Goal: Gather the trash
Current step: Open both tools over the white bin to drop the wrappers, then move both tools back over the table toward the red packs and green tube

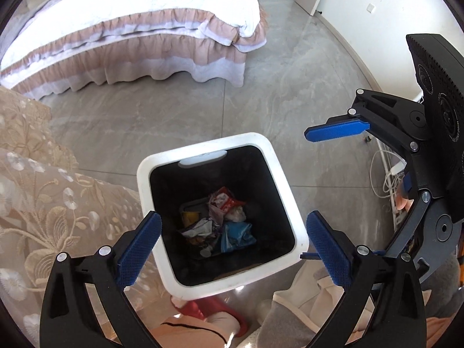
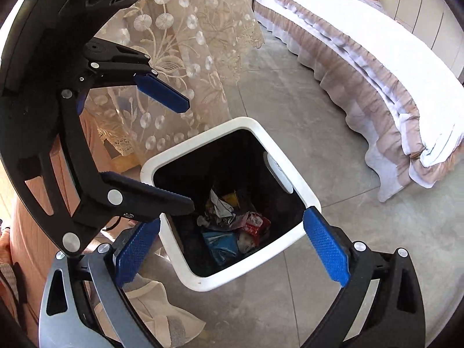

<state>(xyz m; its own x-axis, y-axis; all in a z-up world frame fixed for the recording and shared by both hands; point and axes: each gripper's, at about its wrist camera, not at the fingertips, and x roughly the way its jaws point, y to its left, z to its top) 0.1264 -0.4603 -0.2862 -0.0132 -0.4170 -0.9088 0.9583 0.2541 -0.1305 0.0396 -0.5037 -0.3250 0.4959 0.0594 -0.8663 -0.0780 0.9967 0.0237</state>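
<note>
So, going left to right in the left wrist view: the embroidered lace curtain (image 1: 43,203) fills the left edge, with the bed (image 1: 130,29) and its ruffled skirt across the upper left. Dead center sits the white trash bin (image 1: 145,179) on the grey tile floor (image 1: 275,87), black liner inside, and the trash (image 1: 217,220) is piled at the bottom of it: crumpled wrappers, something red and white, something blue, a bit of yellow. My left gripper (image 1: 232,249) hangs right over the bin with its blue pads spread wide on either side of the opening, nothing between them. At the right edge the right gripper (image 1: 319,174) pokes in, also spread apart and holding nothing, with white cables (image 1: 388,179) on the floor behind it.

Same deal from the right wrist view: left gripper (image 2: 188,153) comes in from the upper left in front of the curtain (image 2: 174,43), bin (image 2: 301,185) in the middle, wrappers (image 2: 232,223) down inside, bed (image 2: 377,58) sweeping along the right. Right gripper (image 2: 229,246) straddles the lower corner of the bin, pads wide apart and empty. Some pale cloth (image 2: 153,304) lies on the floor at the bottom left.
</note>
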